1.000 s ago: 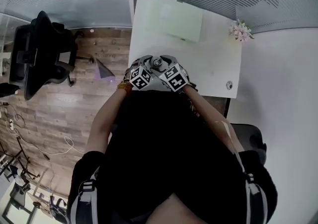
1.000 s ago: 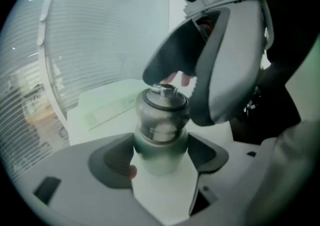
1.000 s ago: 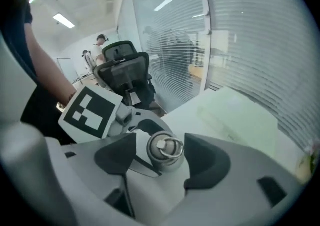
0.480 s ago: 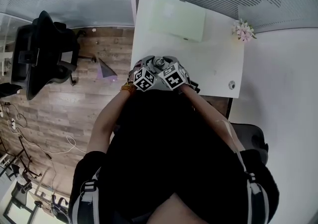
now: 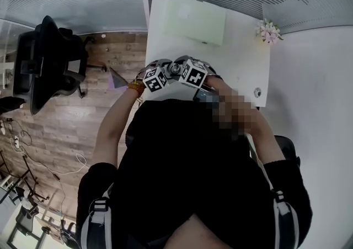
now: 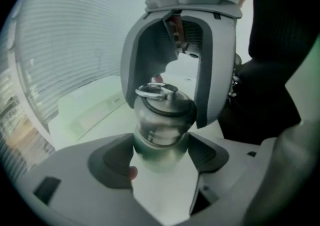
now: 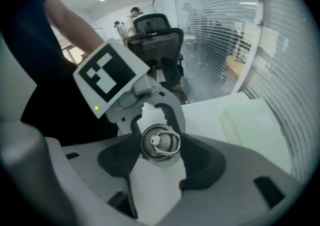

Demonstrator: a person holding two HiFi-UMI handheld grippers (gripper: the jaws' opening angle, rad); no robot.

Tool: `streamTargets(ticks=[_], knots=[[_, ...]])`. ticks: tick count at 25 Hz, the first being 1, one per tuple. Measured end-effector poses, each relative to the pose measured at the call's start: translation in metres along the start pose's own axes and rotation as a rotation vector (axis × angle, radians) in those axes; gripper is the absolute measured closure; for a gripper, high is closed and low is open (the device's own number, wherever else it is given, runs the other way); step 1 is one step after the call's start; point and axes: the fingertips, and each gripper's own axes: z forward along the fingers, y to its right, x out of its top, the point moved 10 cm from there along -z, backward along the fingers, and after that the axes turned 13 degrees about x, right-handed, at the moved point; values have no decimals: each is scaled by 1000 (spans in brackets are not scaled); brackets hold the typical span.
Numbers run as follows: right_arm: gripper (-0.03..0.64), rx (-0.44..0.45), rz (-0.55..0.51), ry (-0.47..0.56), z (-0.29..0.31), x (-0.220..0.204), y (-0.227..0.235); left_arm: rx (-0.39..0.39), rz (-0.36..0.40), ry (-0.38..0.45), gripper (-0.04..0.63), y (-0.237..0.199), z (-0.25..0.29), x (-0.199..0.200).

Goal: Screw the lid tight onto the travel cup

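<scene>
The left gripper (image 6: 161, 146) is closed on the travel cup (image 6: 158, 131): both pads are pressed against the sides of the steel body, just below its shoulder. The cup is held upright between them.

The right gripper (image 7: 160, 151) is set from above around the lid (image 7: 160, 145). Its jaws have just been closing with the lid between them, and its pads are seen against the lid's rim on either side. A metal ring (image 7: 166, 139) is seen lying flat on top of the lid. In the left gripper view the right gripper is seen arched over the lid, which sits on the cup's neck.

In the head view the two marker cubes (image 5: 155, 79) (image 5: 193, 73) are seen side by side, with the cup between them, over the near left corner of the white table (image 5: 237, 65). Whether the cup's base rests on the table cannot be told.

A pale green mat (image 5: 196, 19) is laid at the table's far edge, towards the left. A small bunch of pink flowers (image 5: 268, 32) is placed at the far right corner, and a small round object (image 5: 254, 93) is seen near the near right corner. A black office chair (image 5: 47, 60) is parked on the wooden floor (image 5: 71, 121), well apart from the table's left edge.
</scene>
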Motion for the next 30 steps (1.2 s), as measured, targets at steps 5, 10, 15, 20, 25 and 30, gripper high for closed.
streamTargets(ticks=[5,10,15,20,25,30], knots=[[367,114,-227,-152,2,13,4,-139,128,-20,249,-11,2,4],[367,132,-308,-219,3,16,2,-145,133,-6,247,-11,2,5],[285,-21,-116,54,-9,7,-10,4,-13,35,249,3,-6,-4],[290,-217,273,285,-6,-5,-26,209,-213,54,249,21,-10,-7],[344,-301,384,320,4,-8,-33,246,-259,58,249,25,-9,-9],[380,-344,320,252,8,-6,-36,233,-254,49,249,25,-9,-10]])
